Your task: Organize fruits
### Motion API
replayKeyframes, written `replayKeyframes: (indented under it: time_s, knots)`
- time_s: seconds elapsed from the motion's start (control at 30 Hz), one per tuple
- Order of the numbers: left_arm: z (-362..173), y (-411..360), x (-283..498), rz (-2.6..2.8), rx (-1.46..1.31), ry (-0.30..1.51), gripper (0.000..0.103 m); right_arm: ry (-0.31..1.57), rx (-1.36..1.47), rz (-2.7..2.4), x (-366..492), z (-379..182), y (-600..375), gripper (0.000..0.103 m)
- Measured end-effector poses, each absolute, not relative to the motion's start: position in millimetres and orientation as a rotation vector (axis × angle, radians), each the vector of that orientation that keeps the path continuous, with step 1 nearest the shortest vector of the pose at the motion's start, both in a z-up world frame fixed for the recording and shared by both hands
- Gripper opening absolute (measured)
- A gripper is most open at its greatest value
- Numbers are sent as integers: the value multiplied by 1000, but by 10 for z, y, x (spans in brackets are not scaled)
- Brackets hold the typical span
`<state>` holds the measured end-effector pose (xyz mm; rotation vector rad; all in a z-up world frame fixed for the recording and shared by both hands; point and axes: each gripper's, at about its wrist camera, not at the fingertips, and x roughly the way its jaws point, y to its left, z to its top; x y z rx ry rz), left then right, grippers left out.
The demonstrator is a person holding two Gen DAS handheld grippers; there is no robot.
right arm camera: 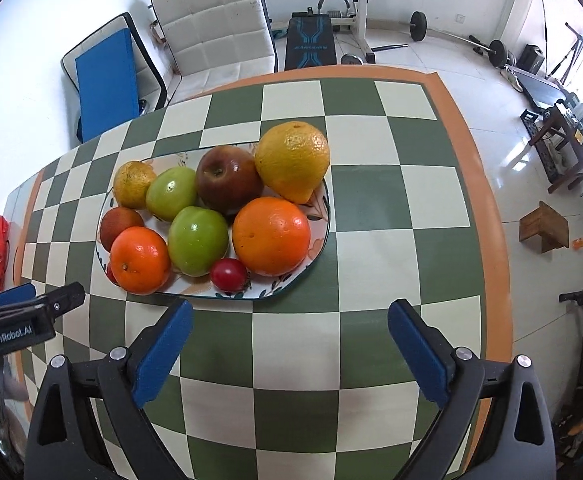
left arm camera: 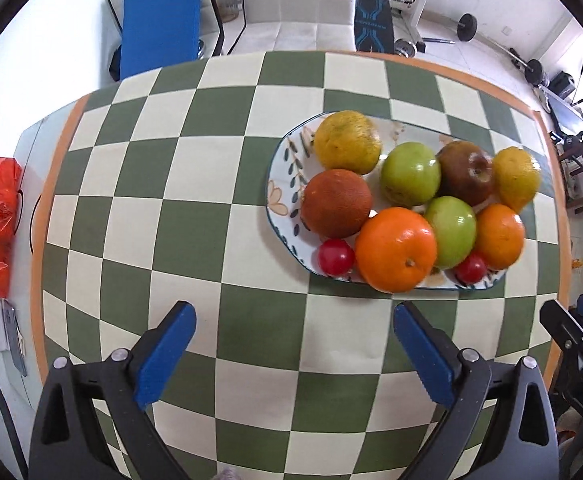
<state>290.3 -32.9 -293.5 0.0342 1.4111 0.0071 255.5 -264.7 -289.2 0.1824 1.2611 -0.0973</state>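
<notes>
Left wrist view shows the left hand-held gripper [left arm camera: 293,354] with its blue-padded jaws spread wide and nothing between them, hanging over bare green-and-cream checked tabletop [left arm camera: 179,208]. The right hand-held gripper [right arm camera: 289,350] stands just as wide and empty, near the front rim of the oval white ceramic plate with painted leaves [right arm camera: 319,240].

All the fruit sits piled on that plate, right of the left gripper: two large oranges [right arm camera: 271,236], two smooth green apples [right arm camera: 197,240], a dark red apple [right arm camera: 227,178], yellow citrus at the far side [right arm camera: 293,160], and small red cherry tomatoes [right arm camera: 229,274] tucked at the near edge.

I'd judge the citrus and apples firm, fairly heavy and round, so they roll; take each across its widest middle. The waxy apples look slippery. The tomatoes seem soft and want gentle pressure. Lifting one fruit may shift its touching neighbours.
</notes>
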Motion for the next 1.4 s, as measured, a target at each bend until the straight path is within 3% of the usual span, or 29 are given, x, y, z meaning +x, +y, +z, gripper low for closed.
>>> replayKeyframes:
  time_s: [0.23, 0.87, 1.4]
  knots:
    - [-2528, -422, 2641, -9, 66, 1319, 101, 1199, 152, -131, 2354, -2579, -2639, 100]
    - [-884, -461, 1292, -75, 62, 1045, 101, 946, 142, -117, 772, -802, -2440, 100]
    - [-111, -306, 475, -112, 33, 914, 101, 791, 102, -78, -209, 274, -2020, 100]
